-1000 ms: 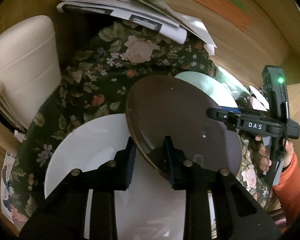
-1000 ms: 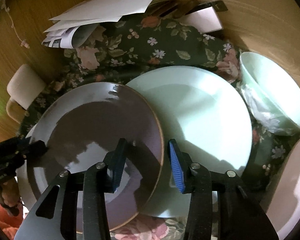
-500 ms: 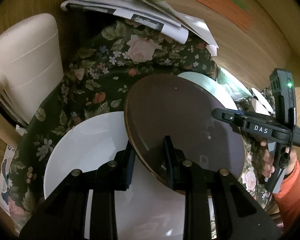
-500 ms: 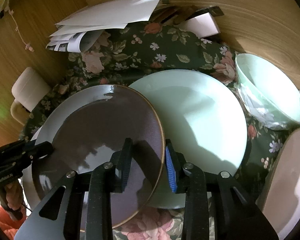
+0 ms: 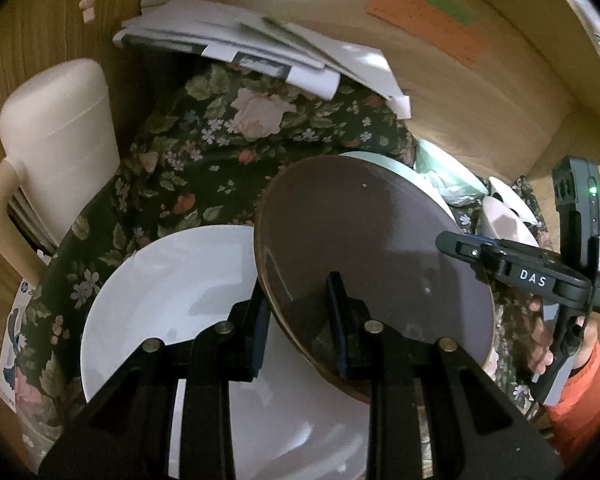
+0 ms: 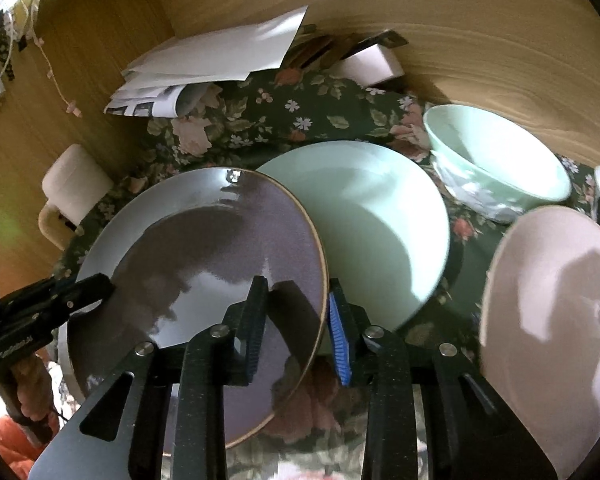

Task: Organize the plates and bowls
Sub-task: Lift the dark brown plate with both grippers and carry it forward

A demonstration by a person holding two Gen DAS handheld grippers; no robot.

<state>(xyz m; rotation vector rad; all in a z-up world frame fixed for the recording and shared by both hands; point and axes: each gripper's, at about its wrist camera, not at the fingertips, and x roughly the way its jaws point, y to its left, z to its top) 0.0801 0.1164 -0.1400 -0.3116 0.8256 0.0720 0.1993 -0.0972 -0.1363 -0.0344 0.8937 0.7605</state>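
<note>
Held thing: the brown plate was carried between both grippers, tilted, its low edge toward the left gripper.
Left gripper: pinched the plate's near rim, one finger under and one on top.
Right gripper: pinched the opposite rim, the blue pad under the edge; the jaws had just drawn in onto it.
Below the left gripper: the white plate lay flat on the floral surface, directly under the brown plate's low edge.
Ahead of the right gripper: the green plate lay just beyond, partly under the brown plate's far rim.
Judgement: the deciding relation was which plate sat beneath; the white one looked the closer landing, so the left hand was nearer the set-down.
</note>
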